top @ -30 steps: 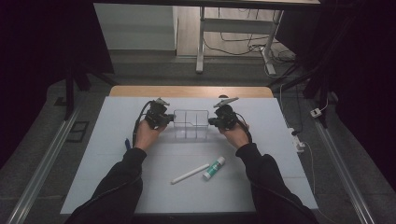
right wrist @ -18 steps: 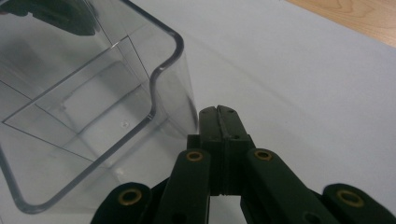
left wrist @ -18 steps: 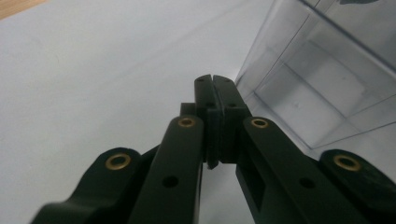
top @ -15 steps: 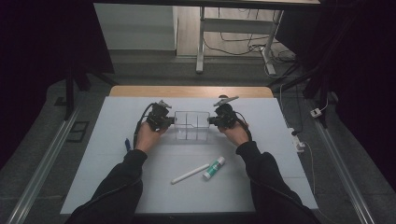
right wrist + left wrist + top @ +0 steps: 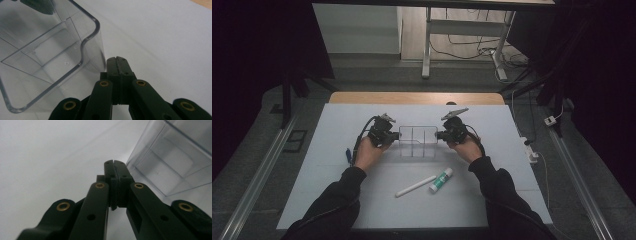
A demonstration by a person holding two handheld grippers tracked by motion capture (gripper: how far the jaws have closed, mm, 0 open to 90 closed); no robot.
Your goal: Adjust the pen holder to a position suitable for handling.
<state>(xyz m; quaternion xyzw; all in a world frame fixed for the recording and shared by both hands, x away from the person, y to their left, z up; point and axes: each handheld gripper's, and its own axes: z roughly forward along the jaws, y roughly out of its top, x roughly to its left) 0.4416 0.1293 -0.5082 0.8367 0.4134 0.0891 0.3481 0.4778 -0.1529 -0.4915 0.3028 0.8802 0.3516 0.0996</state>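
A white tube (image 5: 415, 186) and green-capped bottle (image 5: 441, 180) lie near; the clear divided box (image 5: 417, 141) sits between closed left claw (image 5: 395, 136) and closed right claw (image 5: 439, 135).

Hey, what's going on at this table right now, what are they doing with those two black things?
A person holds a black two-jaw tool in each hand at a white table. The left tool and the right tool sit at opposite ends of a clear plastic divided box, both with jaws shut and gripping nothing. Nearer the person lie a white stick and a small white tube with a green label, untouched.
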